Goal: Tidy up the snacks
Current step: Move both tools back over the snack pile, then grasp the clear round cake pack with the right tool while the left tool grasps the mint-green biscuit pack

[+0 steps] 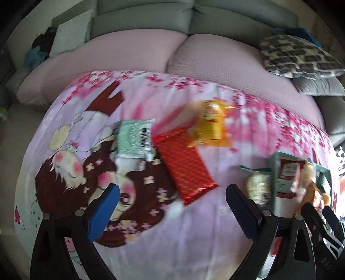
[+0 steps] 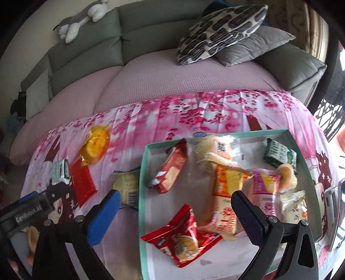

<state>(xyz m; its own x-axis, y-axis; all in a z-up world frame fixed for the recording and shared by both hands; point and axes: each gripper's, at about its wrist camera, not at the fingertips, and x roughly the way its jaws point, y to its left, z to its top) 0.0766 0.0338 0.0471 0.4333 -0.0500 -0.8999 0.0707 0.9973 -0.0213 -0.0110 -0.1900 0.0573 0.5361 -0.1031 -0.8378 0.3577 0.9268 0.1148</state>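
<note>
Both views are taken from just above the near edge of the surface (image 1: 194,247), aimed toward the sofa (image 2: 151,86). The red packet (image 1: 185,163) and tray (image 2: 143,193) are shared.

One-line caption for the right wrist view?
Open right gripper above a green tray of snacks; four packets, including a red one, lie outside.

Grey-green sofa (image 2: 138,28) behind a cloth-covered table

A pink cover (image 2: 172,77) lies on the sofa's seat. At the sofa's right end, a patterned cushion (image 2: 222,28) leans on a grey cushion (image 2: 252,49); a plush toy (image 2: 79,19) lies on its backrest.
</note>
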